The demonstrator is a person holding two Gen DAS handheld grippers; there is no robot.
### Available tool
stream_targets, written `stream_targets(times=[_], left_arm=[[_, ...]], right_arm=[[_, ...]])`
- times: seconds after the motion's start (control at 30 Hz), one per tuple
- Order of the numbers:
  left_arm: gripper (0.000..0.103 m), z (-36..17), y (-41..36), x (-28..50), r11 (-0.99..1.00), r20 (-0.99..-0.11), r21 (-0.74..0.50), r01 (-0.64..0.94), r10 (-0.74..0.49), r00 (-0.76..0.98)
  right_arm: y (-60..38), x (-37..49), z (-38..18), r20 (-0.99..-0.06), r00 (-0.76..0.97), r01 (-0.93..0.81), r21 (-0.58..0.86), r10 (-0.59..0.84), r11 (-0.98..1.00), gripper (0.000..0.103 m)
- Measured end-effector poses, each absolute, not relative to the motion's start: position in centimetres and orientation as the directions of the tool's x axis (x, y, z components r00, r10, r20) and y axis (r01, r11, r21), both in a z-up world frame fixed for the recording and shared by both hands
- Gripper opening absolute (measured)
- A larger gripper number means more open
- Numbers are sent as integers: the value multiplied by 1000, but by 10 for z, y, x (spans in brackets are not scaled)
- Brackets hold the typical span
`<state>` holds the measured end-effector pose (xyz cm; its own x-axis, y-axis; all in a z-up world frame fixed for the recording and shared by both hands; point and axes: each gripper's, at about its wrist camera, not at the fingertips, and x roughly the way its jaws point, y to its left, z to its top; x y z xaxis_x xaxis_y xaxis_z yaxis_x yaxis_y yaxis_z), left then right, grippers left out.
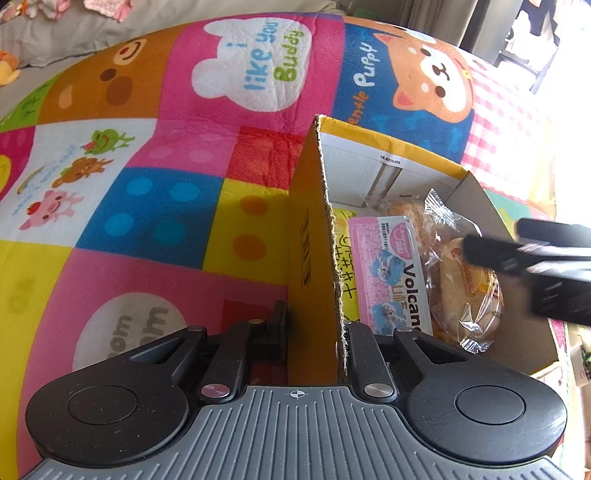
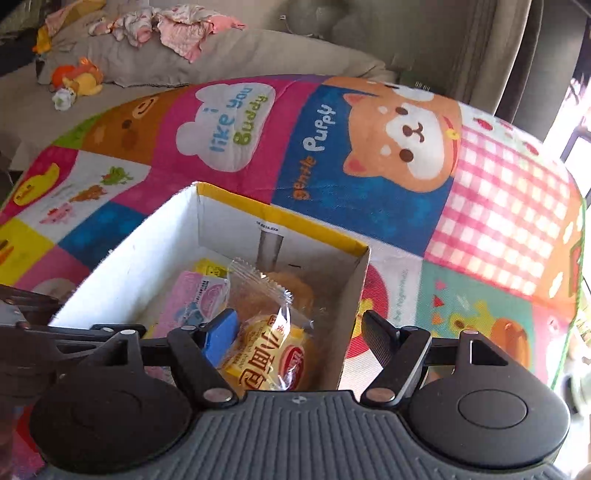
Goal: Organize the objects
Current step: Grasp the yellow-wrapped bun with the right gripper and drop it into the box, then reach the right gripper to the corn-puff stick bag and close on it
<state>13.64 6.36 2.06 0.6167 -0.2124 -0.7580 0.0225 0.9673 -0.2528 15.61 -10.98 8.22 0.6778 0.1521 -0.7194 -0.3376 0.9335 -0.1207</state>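
An open cardboard box [image 1: 308, 221], yellow outside and white inside, stands on a colourful play mat. My left gripper [image 1: 316, 332] is shut on its near wall, one finger on either side. Inside lie a pink snack packet [image 1: 391, 273], a clear-wrapped bread roll [image 1: 465, 291] and a yellow packet [image 1: 345, 258]. In the right wrist view my right gripper [image 2: 301, 336] stands open over the box [image 2: 122, 266]. Its blue-padded finger [image 2: 221, 332] is inside beside the bread roll [image 2: 266, 354], and the other finger [image 2: 380, 339] is outside the wall. The right gripper [image 1: 535, 266] shows blurred in the left wrist view.
The play mat [image 1: 147, 184] spreads around the box on all sides. Beyond it lies a grey sofa cushion [image 2: 221, 55] with crumpled pink clothes [image 2: 177, 26] and an orange plush toy [image 2: 79, 79]. Bright window light falls at the far right.
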Motion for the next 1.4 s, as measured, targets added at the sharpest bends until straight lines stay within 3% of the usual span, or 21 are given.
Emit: stream_targets(times=[0.13,0.27,0.3,0.33,0.4,0.73,0.87,1.03,1.17,1.23,1.4], left_arm=[[17,21,63,136,968,-758,-252,20,-210,617],[17,20,63,136,966,-756,-257,13,-209,620],[17,20,63,136,967,-757,-256,11,-208,620],[17,20,63,136,967,-757,-254,10,-205,620],[17,20,62,136,968,-758,-250,10,-202,620],[16,21,61,136,971,-762,-239,15,-197,616],[16,21,61,136,971,-761,-240,13,-197,618],[16,20,61,135,970,-760,-242,12,-198,619],[16,20,61,135,970,-761,-242,12,-197,619],[16,20,62,135,970,-761,-241,12,-197,619],[16,20,62,135,970,-761,-242,12,-197,618]], right_arm=[[-149,142,113,-660,714,-324,-16,233,946,76],[-196,136,124,-644,755,-221,-75,122,972,75],[-210,136,122,-658,748,-186,-79,89,979,65],[-223,138,117,-679,731,-159,-72,68,985,44],[-246,141,103,-732,679,-117,-42,49,992,32],[-269,113,52,-817,570,-87,44,85,995,32],[-266,88,66,-820,493,-174,234,291,956,32],[-262,77,83,-768,615,-186,77,177,979,42],[-294,110,63,-797,593,-43,113,116,993,39],[-305,124,46,-818,567,2,122,100,992,32],[-305,136,30,-820,563,-7,118,102,993,32]])
